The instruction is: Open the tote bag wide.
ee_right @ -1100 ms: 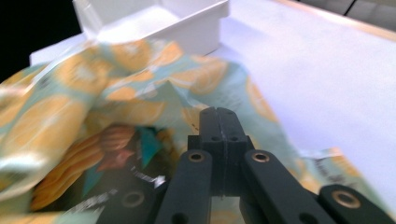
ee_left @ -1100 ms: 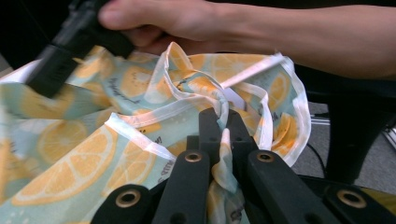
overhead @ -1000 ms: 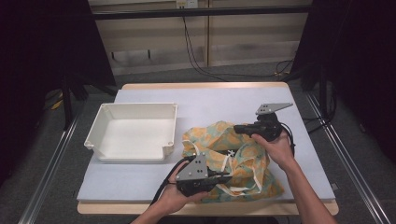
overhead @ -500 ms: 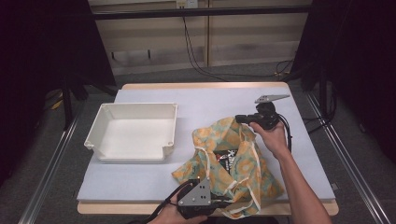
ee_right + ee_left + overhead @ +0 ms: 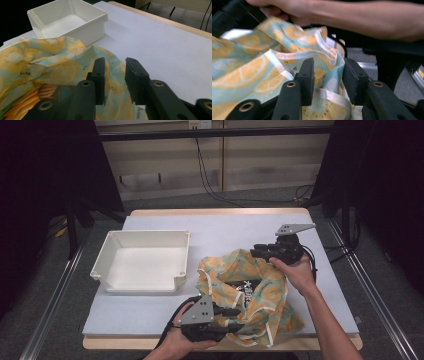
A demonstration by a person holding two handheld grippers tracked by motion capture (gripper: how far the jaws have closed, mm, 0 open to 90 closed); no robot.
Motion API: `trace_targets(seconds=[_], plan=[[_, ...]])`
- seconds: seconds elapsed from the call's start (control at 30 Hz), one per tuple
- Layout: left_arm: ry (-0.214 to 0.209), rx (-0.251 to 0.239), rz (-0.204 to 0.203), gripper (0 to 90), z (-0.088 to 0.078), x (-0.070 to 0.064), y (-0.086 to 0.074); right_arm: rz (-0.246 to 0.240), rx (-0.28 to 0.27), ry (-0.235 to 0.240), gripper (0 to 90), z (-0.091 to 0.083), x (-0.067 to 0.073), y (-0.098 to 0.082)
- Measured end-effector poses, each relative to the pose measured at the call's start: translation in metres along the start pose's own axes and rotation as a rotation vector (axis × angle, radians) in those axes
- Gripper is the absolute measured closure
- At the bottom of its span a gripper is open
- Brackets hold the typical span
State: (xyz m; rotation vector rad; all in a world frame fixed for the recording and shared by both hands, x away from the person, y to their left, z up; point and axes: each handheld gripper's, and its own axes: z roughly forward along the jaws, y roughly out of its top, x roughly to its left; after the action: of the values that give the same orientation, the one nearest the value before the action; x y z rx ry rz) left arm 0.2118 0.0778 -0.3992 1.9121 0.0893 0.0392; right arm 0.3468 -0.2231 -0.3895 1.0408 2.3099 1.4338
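A cloth [image 5: 255,292] printed with orange and lemon slices lies crumpled on the table's near right part. My left gripper [image 5: 234,319] is at its near edge. Its jaws have just been opening, and the white-hemmed fold of the cloth [image 5: 249,75] lies loose between them in the left gripper view [image 5: 328,67]. My right gripper [image 5: 256,252] is at the cloth's far edge. Its jaws have also just been opening, and they stand apart [image 5: 115,65] over the rim of the cloth [image 5: 37,62] without pressing on it.
A white empty tray [image 5: 145,233] stands left of the cloth, also seen as the tray [image 5: 85,32] in the right gripper view. The grey tabletop [image 5: 230,227] lies bare behind the cloth. Metal rails run along both sides of the table, and cables trail on the floor behind.
Half a second ago the cloth was pulled taut between the two shut grippers. Both jaws now stand apart, the cloth has gone slack, and the left gripper has come back over the table.
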Motion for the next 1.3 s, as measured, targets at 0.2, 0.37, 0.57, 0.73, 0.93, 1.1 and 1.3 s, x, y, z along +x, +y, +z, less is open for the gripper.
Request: trace_targets(seconds=[0.2, 0.37, 0.57, 0.73, 0.93, 1.1, 1.3], plan=[[0.023, -0.032, -0.009, 54.5, -0.011, 0.007, 0.011, -0.004, -0.016, 0.002, 59.5, -0.012, 0.006, 0.001], [0.032, -0.056, -0.019, 50.9, -0.012, 0.024, 0.03, -0.006, 0.008, 0.013, 50.7, -0.011, 0.009, -0.005], [0.011, -0.015, -0.087, 40.5, 0.023, 0.05, 0.038, 0.003, 0.045, 0.012, 37.9, 0.004, 0.008, -0.011], [-0.027, 0.104, -0.122, 34.4, 0.06, 0.045, 0.02, -0.006, 0.092, 0.006, 32.4, 0.015, 0.007, -0.013], [-0.037, 0.158, -0.149, 32.2, 0.072, 0.039, 0.004, -0.018, 0.145, 0.018, 29.7, 0.028, 0.005, -0.018], [-0.041, 0.23, -0.11, 44.7, 0.083, 0.036, -0.006, -0.043, 0.21, 0.014, 35.0, 0.043, 0.008, -0.023], [-0.042, 0.241, -0.103, 82.4, 0.083, 0.037, -0.006, -0.017, 0.239, 0.014, 79.2, 0.05, 0.0, -0.026]])
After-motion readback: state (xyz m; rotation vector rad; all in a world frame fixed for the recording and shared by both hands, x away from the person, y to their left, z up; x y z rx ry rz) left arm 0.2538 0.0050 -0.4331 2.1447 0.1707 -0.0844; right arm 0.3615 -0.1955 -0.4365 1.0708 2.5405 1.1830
